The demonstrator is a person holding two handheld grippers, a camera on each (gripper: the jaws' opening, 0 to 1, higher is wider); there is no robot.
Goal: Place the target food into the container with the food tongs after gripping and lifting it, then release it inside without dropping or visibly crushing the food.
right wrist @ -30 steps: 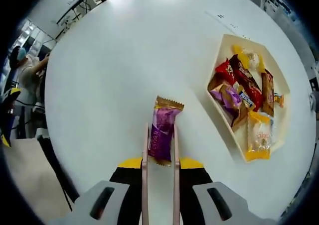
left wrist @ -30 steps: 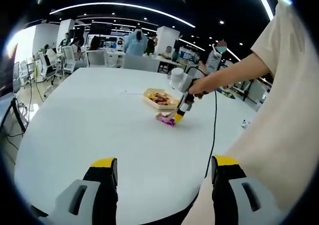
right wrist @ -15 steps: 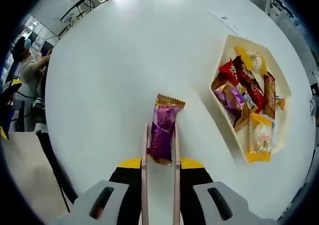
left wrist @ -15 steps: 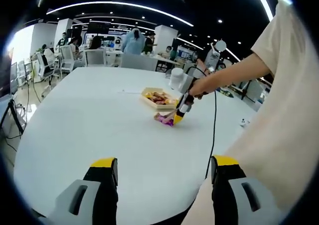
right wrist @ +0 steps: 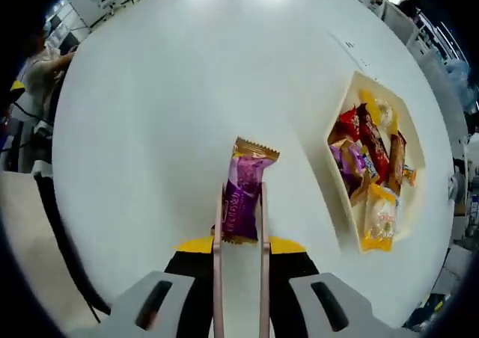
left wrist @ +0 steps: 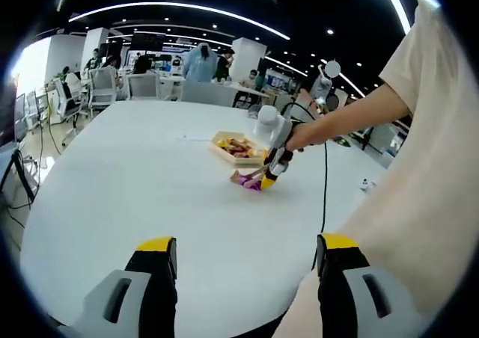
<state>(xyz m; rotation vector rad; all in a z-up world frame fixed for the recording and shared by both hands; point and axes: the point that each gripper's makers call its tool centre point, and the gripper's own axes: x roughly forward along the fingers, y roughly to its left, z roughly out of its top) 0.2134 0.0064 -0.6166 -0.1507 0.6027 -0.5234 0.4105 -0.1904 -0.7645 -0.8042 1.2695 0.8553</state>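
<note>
A purple snack packet (right wrist: 243,191) with gold crimped ends is pinched between the pink tongs (right wrist: 239,226) that my right gripper (right wrist: 239,242) squeezes; the packet hangs just above the white table (right wrist: 150,91). The cream tray (right wrist: 352,226) of wrapped snacks lies to the right of the packet in the right gripper view. From the left gripper view, the right gripper (left wrist: 271,166) holds the purple packet (left wrist: 245,180) close in front of the tray (left wrist: 221,137). My left gripper (left wrist: 243,267) is open over the near table edge, with nothing between its jaws.
The person's arm and pale sleeve (left wrist: 419,128) fill the right side of the left gripper view, with a black cable (left wrist: 323,196) hanging from the right gripper. Chairs, desks and people (left wrist: 202,63) stand beyond the table's far edge.
The right gripper has risen a little with the packet in the tongs, so the table and tray look smaller and farther. The left gripper has stayed put.
</note>
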